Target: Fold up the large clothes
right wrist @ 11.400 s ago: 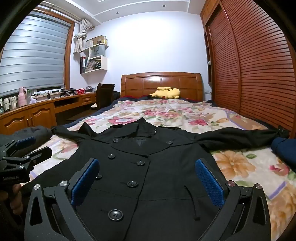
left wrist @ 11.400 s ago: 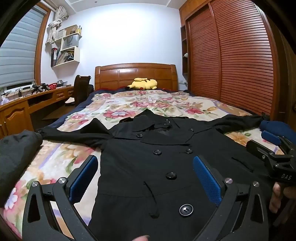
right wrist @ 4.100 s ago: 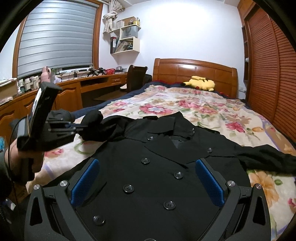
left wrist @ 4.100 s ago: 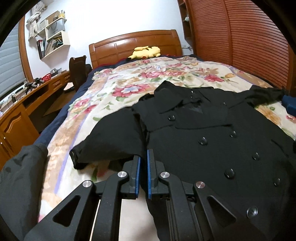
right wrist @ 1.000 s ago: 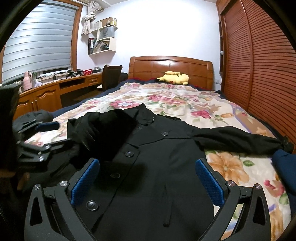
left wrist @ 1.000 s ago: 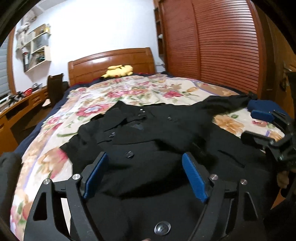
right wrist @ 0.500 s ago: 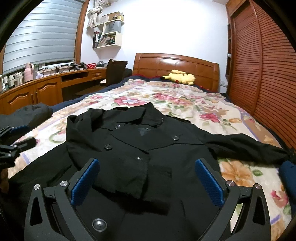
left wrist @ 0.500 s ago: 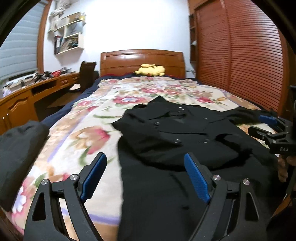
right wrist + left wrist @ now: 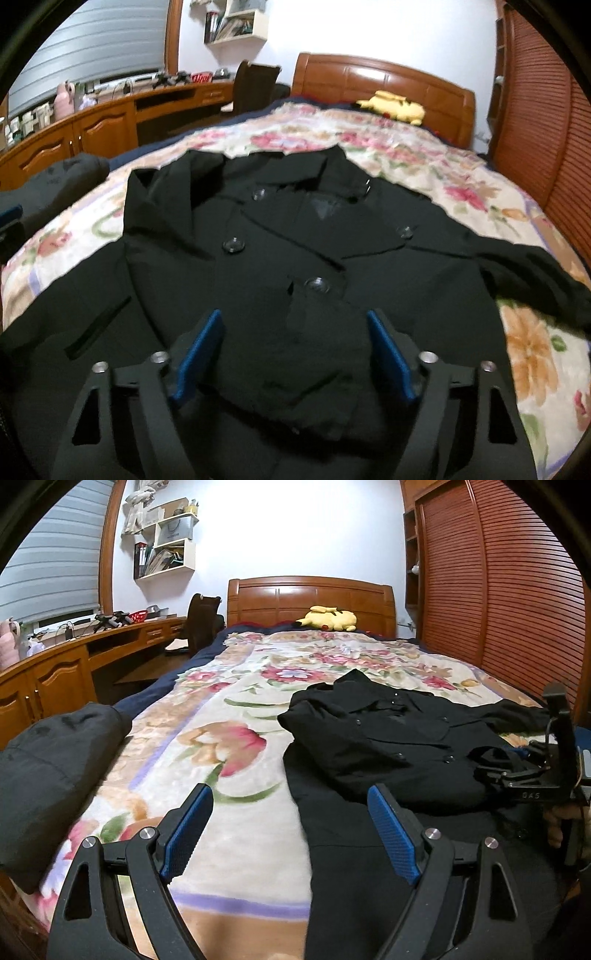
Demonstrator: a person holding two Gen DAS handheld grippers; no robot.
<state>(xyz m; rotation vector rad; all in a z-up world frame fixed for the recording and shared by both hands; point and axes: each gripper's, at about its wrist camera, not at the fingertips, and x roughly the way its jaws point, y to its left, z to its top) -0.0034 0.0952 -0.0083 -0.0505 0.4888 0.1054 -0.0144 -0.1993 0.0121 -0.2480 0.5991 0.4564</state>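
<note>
Lowered since before, right gripper (image 9: 295, 354) gapes over the coat (image 9: 295, 236).

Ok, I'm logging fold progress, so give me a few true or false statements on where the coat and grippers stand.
1. The coat lies on the bed. True.
2. Both sleeves are folded in. False: the right sleeve lies stretched out over the bedspread.
3. The left gripper grips the hem. False: it is open and holds nothing.
4. The right gripper is open above the coat. True.
5. A yellow plush sits by the headboard. True.
</note>
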